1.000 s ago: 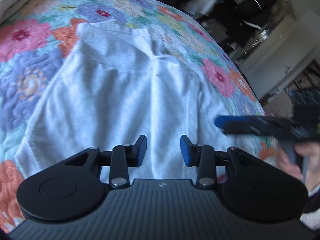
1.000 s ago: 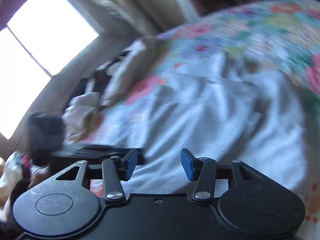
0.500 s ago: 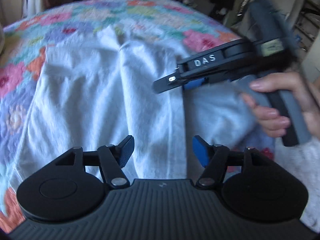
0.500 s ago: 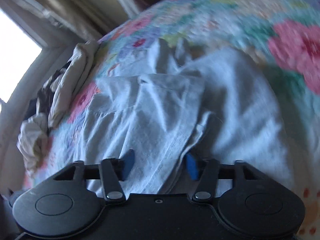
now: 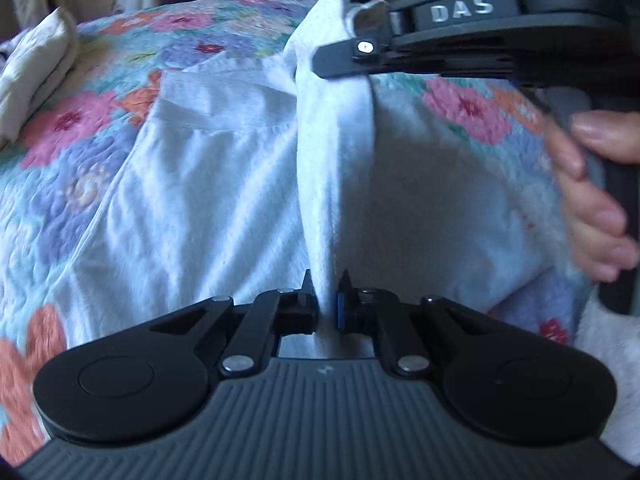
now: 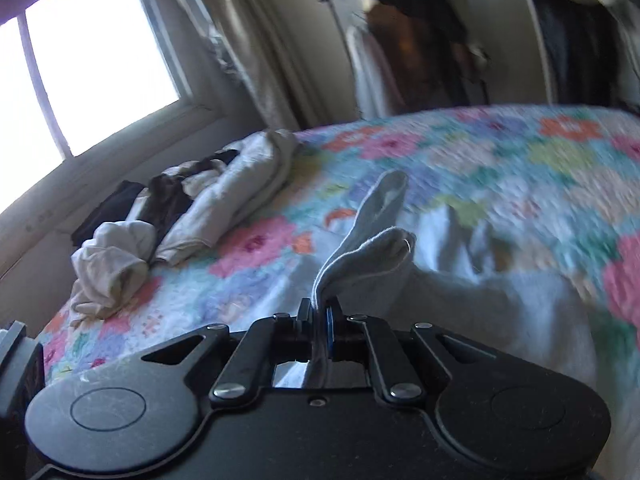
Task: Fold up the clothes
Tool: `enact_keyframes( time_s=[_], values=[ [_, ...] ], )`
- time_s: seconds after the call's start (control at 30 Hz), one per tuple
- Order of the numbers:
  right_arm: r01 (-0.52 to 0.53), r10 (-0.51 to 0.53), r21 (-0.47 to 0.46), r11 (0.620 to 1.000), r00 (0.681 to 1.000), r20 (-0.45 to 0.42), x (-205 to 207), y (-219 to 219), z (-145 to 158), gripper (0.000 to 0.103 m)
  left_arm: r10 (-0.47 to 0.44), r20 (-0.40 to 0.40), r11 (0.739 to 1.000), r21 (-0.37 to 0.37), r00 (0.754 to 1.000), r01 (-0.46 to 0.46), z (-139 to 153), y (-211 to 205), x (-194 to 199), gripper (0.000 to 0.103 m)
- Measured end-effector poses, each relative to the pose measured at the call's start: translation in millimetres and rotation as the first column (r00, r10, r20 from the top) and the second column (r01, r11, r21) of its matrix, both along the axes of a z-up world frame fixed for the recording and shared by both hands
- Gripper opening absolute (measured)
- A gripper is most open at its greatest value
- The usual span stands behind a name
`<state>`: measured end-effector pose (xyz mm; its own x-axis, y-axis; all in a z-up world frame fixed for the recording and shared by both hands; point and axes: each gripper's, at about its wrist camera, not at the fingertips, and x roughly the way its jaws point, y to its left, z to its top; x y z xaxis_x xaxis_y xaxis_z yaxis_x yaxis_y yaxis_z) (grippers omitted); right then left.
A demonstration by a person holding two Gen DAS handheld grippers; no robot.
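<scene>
A white garment [image 5: 208, 200] lies spread on a floral quilt [image 5: 72, 128]. My left gripper [image 5: 329, 300] is shut on a raised fold of the garment at its near edge. My right gripper [image 5: 362, 36] is shut on the far end of the same fold and lifts it above the bed, so the fold stands as a ridge between the two. In the right wrist view my right gripper [image 6: 320, 320] pinches the white garment [image 6: 368, 256], whose edge sticks up past the jaws.
A folded white cloth [image 5: 36, 68] lies at the quilt's far left. In the right wrist view, crumpled clothes [image 6: 168, 224] are piled by the window [image 6: 92, 60]. A clothes rack [image 6: 400, 40] stands behind the bed.
Both grippers were open above the garment; now each has shut on its edge. The right gripper has lifted its end of the fold up off the bed.
</scene>
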<state>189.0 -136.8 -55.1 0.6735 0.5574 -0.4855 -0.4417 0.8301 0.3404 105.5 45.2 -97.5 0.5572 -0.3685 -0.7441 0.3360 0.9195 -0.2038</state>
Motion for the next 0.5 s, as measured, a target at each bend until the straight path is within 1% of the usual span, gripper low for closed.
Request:
enact_keyframes(
  time_s=[0.07, 0.1, 0.13, 0.17, 0.2, 0.23, 0.27, 0.3, 0.33, 0.37, 0.4, 0.43, 0.47, 0.5],
  values=[
    [-0.028, 0.028, -0.004, 1.0, 0.999, 0.017, 3.4, 17.7, 8.2, 0.008, 0.047, -0.031, 0.997, -0.068, 0.998, -0.049, 8.6, 17.3, -6.2, 0.011],
    [-0.036, 0.037, -0.02, 0.999, 0.999, 0.024, 5.1, 27.3, 10.2, 0.008, 0.067, -0.049, 0.993, -0.097, 0.997, -0.071, 12.2, 25.9, -7.9, 0.015],
    [-0.041, 0.042, -0.036, 0.999, 0.999, 0.025, 6.6, 35.9, 11.5, 0.008, 0.077, -0.052, 0.99, -0.112, 0.996, -0.082, 15.0, 34.1, -8.1, 0.027],
    [-0.045, 0.046, -0.049, 0.998, 0.999, 0.022, 8.0, 43.2, 12.0, 0.008, 0.087, -0.054, 0.987, -0.127, 0.995, -0.093, 17.7, 42.2, -8.4, 0.034],
    [-0.047, 0.047, -0.052, 0.998, 0.999, 0.015, 8.9, 47.9, 11.1, 0.008, 0.089, -0.026, 0.987, -0.129, 0.996, -0.092, 20.3, 50.2, -9.3, 0.047],
    [-0.045, 0.045, -0.04, 0.998, 0.999, 0.0, 10.6, 50.2, 9.0, 0.008, 0.094, -0.007, 0.986, -0.135, 0.996, -0.094, 21.7, 58.5, -10.3, 0.054],
    [-0.04, 0.04, -0.02, 0.999, 0.999, -0.021, 13.3, 51.4, 6.5, 0.008, 0.1, 0.012, 0.985, -0.144, 0.995, -0.097, 23.0, 66.9, -11.2, 0.055],
    [-0.029, 0.029, 0.0, 1.0, 0.999, -0.04, 16.0, 52.2, 3.9, 0.008, 0.125, 0.01, 0.972, -0.2, 0.992, -0.121, 23.1, 76.1, -10.7, 0.055],
    [-0.013, 0.014, 0.017, 1.0, 0.998, -0.054, 18.1, 52.5, 1.1, 0.008, 0.15, 0.007, 0.956, -0.256, 0.989, -0.143, 23.1, 85.3, -10.2, 0.058],
    [-0.003, 0.004, 0.024, 1.0, 0.998, -0.064, 20.3, 54.1, -1.4, 0.008, 0.16, -0.006, 0.933, -0.326, 0.987, -0.153, 20.7, 91.4, -8.1, 0.061],
    [0.002, -0.001, 0.022, 1.0, 0.997, -0.076, 22.6, 58.2, -3.5, 0.008, 0.155, -0.019, 0.915, -0.375, 0.988, -0.151, 17.8, 92.1, -2.8, 0.071],
    [0.006, -0.005, 0.019, 1.0, 0.996, -0.09, 24.3, 62.5, -5.6, 0.008, 0.136, -0.026, 0.908, -0.396, 0.99, -0.135, 14.0, 87.6, 6.0, 0.078],
    [0.004, -0.002, 0.02, 1.0, 0.995, -0.102, 25.6, 66.4, -7.2, 0.008, 0.111, -0.029, 0.916, -0.385, 0.993, -0.113, 11.0, 81.0, 13.8, 0.078],
    [-0.003, 0.006, 0.023, 1.0, 0.994, -0.113, 26.4, 70.6, -7.9, 0.008, 0.091, -0.048, 0.933, -0.346, 0.995, -0.102, 7.1, 72.1, 19.9, 0.078]
  ],
)
